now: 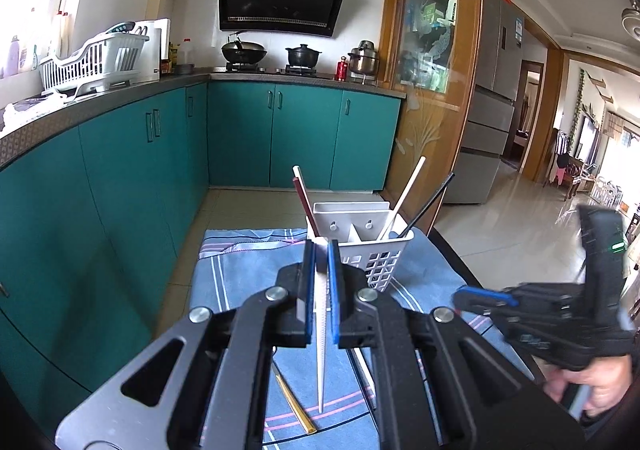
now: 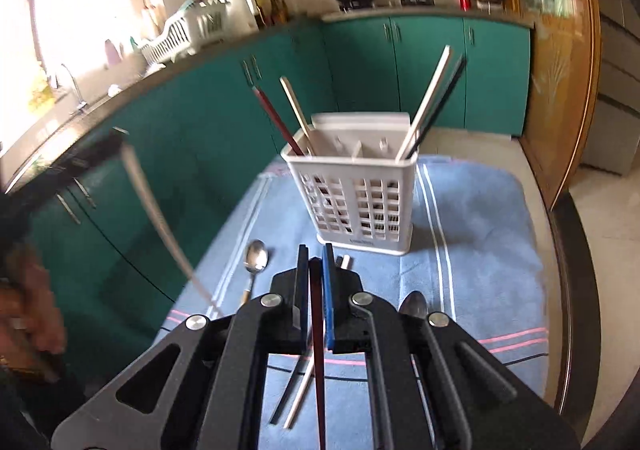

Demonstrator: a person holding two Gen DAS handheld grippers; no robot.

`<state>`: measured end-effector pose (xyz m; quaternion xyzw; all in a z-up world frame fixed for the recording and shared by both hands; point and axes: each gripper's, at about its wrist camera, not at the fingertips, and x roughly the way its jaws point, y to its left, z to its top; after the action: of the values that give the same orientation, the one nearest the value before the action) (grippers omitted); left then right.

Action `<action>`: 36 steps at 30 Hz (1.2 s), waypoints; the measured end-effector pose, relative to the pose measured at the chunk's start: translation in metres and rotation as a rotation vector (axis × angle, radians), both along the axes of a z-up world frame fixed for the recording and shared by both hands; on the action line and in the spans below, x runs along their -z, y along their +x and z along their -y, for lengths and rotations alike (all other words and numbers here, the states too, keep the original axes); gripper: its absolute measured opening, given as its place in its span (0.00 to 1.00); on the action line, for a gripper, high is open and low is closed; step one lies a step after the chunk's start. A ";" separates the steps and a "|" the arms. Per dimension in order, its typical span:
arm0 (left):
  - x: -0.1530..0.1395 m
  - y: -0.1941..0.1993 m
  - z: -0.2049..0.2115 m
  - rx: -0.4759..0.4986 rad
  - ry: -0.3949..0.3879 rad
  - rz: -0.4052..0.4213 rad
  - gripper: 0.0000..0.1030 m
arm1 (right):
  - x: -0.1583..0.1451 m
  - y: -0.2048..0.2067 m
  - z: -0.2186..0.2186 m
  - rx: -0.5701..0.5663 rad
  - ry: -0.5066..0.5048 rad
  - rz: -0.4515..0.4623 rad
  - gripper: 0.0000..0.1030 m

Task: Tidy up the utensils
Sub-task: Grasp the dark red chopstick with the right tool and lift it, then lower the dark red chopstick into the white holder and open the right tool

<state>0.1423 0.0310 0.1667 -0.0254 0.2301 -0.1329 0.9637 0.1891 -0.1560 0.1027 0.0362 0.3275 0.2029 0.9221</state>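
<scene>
Clamping a white chopstick [image 1: 321, 330] in my left hand-held gripper [image 1: 321, 250] and a dark red chopstick [image 2: 318, 338] in my right hand-held gripper [image 2: 316, 254], I judge the job about half done. Loose chopsticks [image 2: 298, 394] and two spoons [image 2: 255, 258] lie on the blue cloth [image 2: 480, 234]; at twelve o'clock the white caddy [image 2: 356, 202] already holds four.

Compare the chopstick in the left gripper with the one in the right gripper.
The left gripper holds a white chopstick; the right gripper holds a dark red chopstick. In their own wrist views, the white one's lower end shows above the blue cloth, while the red one runs out of frame. Both are clamped between the fingers, near the white holder.
</scene>
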 end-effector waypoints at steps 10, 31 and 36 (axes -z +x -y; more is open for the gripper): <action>-0.004 -0.001 -0.012 -0.018 -0.014 0.018 0.06 | -0.071 -0.021 0.004 -0.007 0.009 0.128 0.06; -0.001 0.003 -0.031 -0.042 -0.055 0.006 0.06 | -0.195 0.091 0.006 0.162 -0.038 0.277 0.06; 0.000 0.005 -0.034 -0.049 -0.063 0.003 0.06 | -0.175 0.123 0.004 0.200 -0.033 0.245 0.06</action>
<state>0.1471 0.0649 0.1665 -0.0609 0.2236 -0.1163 0.9658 0.3117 -0.1598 0.2781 0.0286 0.2105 0.1075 0.9712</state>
